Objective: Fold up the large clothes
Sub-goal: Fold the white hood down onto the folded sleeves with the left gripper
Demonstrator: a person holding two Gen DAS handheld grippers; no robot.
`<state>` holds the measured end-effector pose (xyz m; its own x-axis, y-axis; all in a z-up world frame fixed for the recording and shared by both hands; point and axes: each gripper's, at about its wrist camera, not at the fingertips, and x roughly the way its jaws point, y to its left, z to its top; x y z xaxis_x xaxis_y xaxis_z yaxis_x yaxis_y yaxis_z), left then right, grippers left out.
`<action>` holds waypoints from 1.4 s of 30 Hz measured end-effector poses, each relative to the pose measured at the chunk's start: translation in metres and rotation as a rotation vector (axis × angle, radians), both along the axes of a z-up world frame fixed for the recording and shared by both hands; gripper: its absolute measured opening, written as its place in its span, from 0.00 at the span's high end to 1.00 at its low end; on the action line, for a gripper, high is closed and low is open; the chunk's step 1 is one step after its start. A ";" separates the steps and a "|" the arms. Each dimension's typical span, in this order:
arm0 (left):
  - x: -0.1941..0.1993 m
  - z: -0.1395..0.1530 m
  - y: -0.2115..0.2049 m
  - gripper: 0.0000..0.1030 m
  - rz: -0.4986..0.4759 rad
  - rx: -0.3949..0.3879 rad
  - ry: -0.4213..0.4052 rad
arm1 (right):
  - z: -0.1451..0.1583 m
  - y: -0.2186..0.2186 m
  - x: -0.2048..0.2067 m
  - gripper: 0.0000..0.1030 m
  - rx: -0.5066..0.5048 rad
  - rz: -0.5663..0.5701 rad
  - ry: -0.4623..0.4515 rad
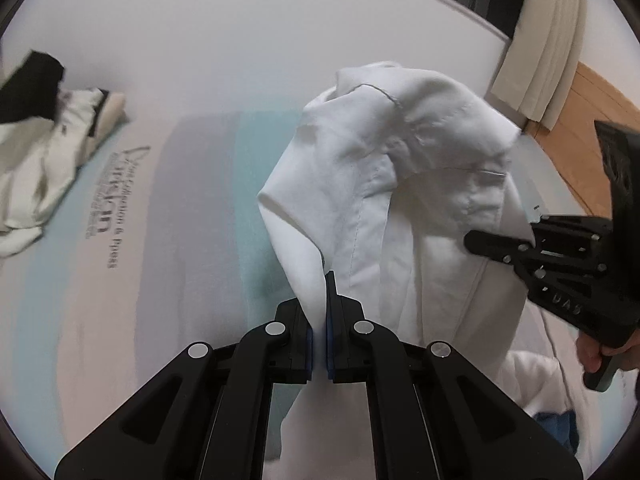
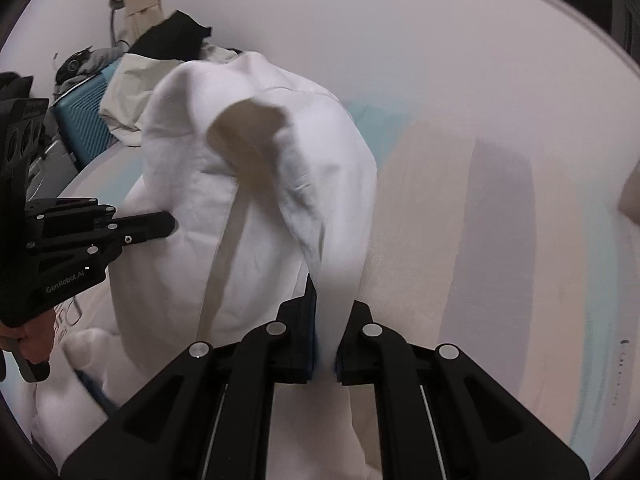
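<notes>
Now, both tools pinched tight on cloth: left gripper [image 1: 320,320] clamped on one edge of the white garment [image 1: 400,184], right gripper [image 2: 326,320] closed on another, lifting it off the bed surface [image 1: 180,240] to spread it for folding; garment bunched ahead of the fingers, heaped clothes [image 1: 44,168] well off left, suitcase [image 2: 86,120] beyond

You stand in a bedroom at home: a pale mattress [image 1: 168,92] with pastel bands and printed lettering spreads across both views. Off its far corner, cream curtains [image 1: 548,52] hang over wood flooring [image 1: 592,120]. Beyond its opposite edge sits a teal ribbed suitcase [image 2: 86,120], with crumpled clothes [image 2: 168,40] heaped on that same side of the mattress.
</notes>
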<state>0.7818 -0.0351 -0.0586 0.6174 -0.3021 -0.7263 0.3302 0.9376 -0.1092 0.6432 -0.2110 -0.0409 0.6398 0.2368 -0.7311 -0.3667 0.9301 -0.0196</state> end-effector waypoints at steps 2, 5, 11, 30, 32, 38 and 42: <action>-0.020 0.009 -0.001 0.97 0.015 0.018 -0.030 | 0.007 -0.002 -0.017 0.94 -0.002 0.003 -0.017; -0.053 0.016 0.001 0.97 0.035 0.037 -0.081 | 0.013 -0.003 -0.047 0.94 0.002 0.005 -0.030; -0.117 0.014 0.002 0.97 0.063 0.084 -0.140 | 0.011 0.000 -0.106 0.95 -0.013 0.014 -0.034; -0.279 -0.030 -0.019 0.96 0.060 0.186 -0.077 | -0.032 0.002 -0.248 0.95 -0.087 0.022 0.051; -0.288 -0.036 -0.017 0.96 0.057 0.188 -0.067 | -0.037 0.007 -0.257 0.95 -0.098 0.027 0.062; -0.307 -0.056 -0.005 0.93 0.050 0.137 -0.004 | -0.057 0.006 -0.287 0.95 -0.147 0.053 0.093; -0.317 -0.068 -0.003 0.93 0.036 0.144 0.023 | -0.069 0.012 -0.295 0.95 -0.178 0.060 0.109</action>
<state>0.4651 -0.0382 -0.1268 0.6089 -0.1721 -0.7743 0.2952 0.9552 0.0198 0.3478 -0.1989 -0.1100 0.5434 0.1335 -0.8288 -0.4307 0.8918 -0.1387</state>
